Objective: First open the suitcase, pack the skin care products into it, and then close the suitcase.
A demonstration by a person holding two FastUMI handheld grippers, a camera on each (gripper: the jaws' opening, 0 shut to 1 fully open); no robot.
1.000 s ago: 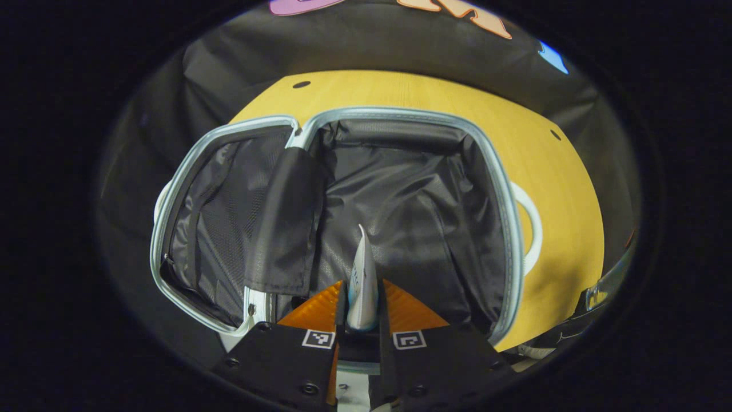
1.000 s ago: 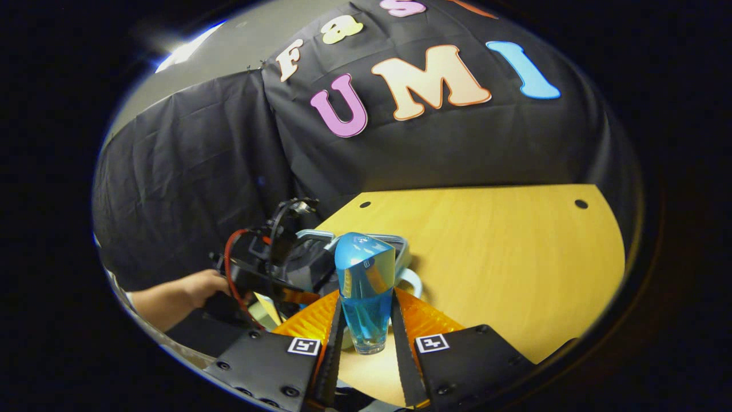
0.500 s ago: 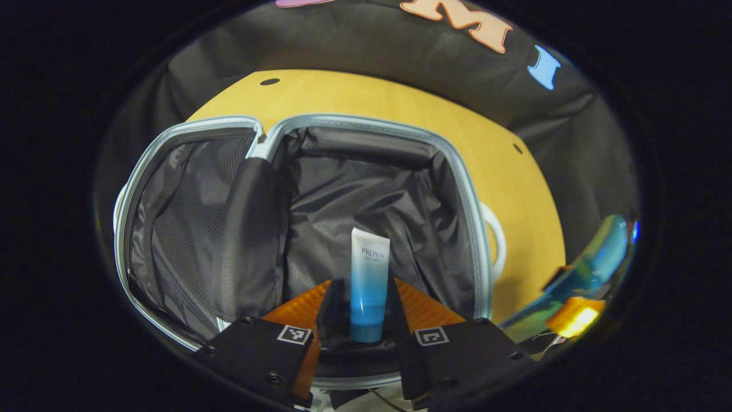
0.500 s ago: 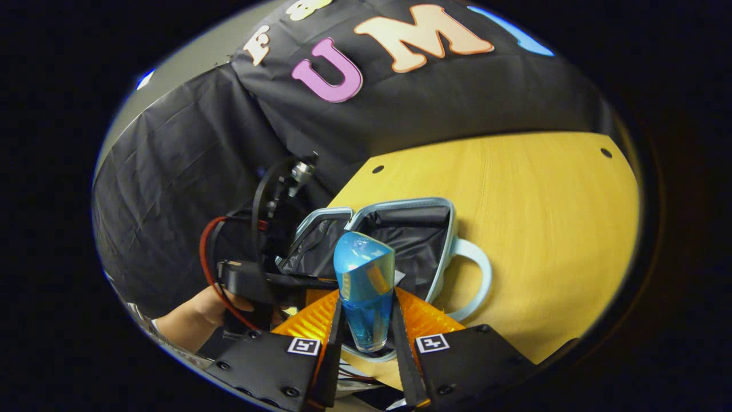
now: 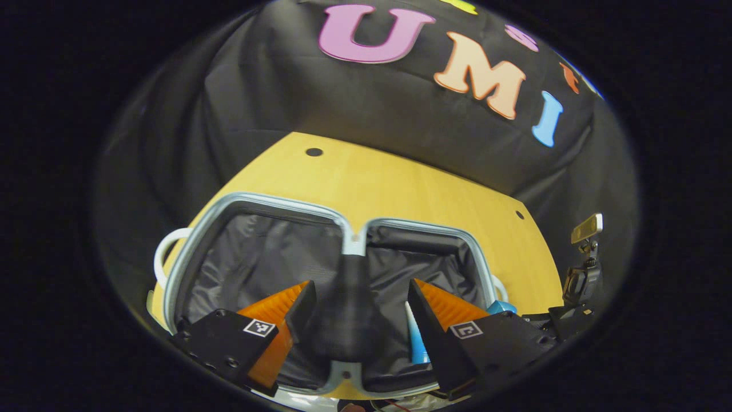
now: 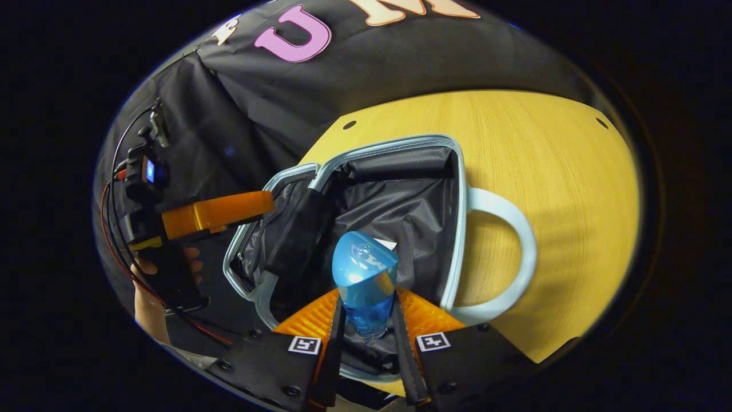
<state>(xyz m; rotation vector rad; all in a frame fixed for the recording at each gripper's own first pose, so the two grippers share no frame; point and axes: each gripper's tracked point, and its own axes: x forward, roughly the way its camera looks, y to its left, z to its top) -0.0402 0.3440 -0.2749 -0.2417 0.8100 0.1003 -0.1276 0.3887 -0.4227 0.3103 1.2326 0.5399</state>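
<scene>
Holding a blue bottle [image 6: 365, 284] over the open suitcase [image 6: 400, 150], right gripper [image 6: 366, 332] pinched on its lower body, cap end pointing away toward the case's dark lining; held low and centred over the case, probably so the drop lands inside and not on the table [image 6: 549, 171]. Seen in the right gripper view, a white tube [image 6: 388, 245] just behind the bottle's cap, lying on the lining of the same half; in the left gripper view, a blue-and-white sliver [image 5: 413, 337] inside the case by the right finger, likely that tube. Left gripper [image 5: 360, 312] spread wide and empty above the case's middle hinge strip [image 5: 350, 309], tilted up and away from the case, likely to clear room for the bottle. In the right gripper view, that left gripper [image 6: 217, 210] out past the case's left rim, a hand [image 6: 150, 297] below it. Case lying flat, both halves open, pale handle [image 6: 506, 246] on the right side. Judged: opening done, packing under way, closing not yet begun. Worth watching: a round bottle could roll once let go.
</scene>
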